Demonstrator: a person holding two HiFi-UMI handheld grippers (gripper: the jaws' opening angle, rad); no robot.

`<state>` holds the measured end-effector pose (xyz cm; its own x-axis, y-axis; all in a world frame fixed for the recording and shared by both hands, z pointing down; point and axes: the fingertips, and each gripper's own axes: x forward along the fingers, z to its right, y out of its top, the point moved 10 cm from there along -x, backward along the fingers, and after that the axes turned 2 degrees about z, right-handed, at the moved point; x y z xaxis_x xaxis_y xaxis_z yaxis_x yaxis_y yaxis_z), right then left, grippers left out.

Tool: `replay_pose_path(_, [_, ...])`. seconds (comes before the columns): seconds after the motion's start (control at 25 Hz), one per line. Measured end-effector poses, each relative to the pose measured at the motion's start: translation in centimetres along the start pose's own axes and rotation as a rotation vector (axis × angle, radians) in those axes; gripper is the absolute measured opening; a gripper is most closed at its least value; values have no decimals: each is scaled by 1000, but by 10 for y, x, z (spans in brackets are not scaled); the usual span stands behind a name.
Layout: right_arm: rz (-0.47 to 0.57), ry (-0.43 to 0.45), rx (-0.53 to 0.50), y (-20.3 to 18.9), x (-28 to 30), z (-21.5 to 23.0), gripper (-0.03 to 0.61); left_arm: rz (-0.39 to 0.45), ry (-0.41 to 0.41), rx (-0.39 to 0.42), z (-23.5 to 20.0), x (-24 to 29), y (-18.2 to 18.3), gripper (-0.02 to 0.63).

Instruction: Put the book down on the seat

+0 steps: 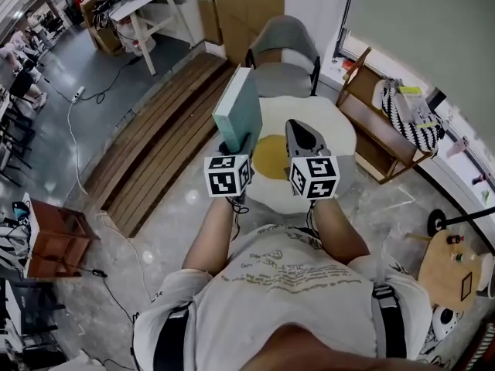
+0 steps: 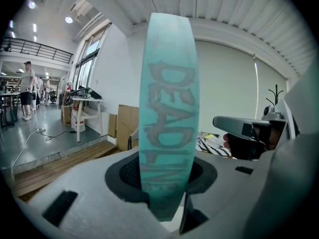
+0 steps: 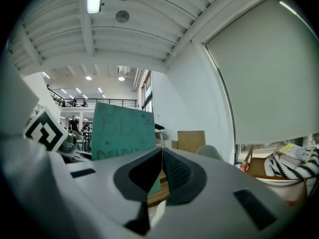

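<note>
A teal book (image 1: 238,110) stands upright in my left gripper (image 1: 233,145), which is shut on its lower edge. In the left gripper view the book's spine (image 2: 168,108) rises between the two pads, with my left gripper (image 2: 167,188) clamped at its foot. My right gripper (image 1: 303,136) hovers beside it, shut, with nothing in it; in its own view the right gripper (image 3: 162,156) has its jaws meeting, and the book (image 3: 122,128) shows to the left. A grey armchair (image 1: 285,60) stands ahead, its seat (image 1: 282,79) bare. Below the grippers lies a round white egg-shaped cushion (image 1: 332,126) with a yellow centre.
A low wooden shelf (image 1: 379,134) carrying a striped bag (image 1: 410,114) stands to the right. A slatted wooden platform (image 1: 162,141) runs along the left. There is a round wooden side table (image 1: 452,269) at lower right, cardboard (image 1: 244,10) behind the chair, and a brown box (image 1: 54,238) at left.
</note>
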<state>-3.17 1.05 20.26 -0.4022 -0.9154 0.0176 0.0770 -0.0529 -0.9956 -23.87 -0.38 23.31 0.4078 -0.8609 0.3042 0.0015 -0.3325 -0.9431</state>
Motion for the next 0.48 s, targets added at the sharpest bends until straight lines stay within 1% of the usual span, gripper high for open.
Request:
replay_pose_path(0.12, [-20,-26,5,-6,5,15,28,-23,-23,-15,3,19,-6,160])
replay_pose_path(0.24, [-36,-45,21,-9,13,33,28,-49,-43,-11,10,35,-12,160])
replay_pose_path(0.36, [-52,-36,20,-11,20,44,28,-70,-44,-17,12,51,-14,159])
replay_pose_path(0.48, [-77,-15,11,-15,27,58,29,-74,-26,-35,12,69,-11,159])
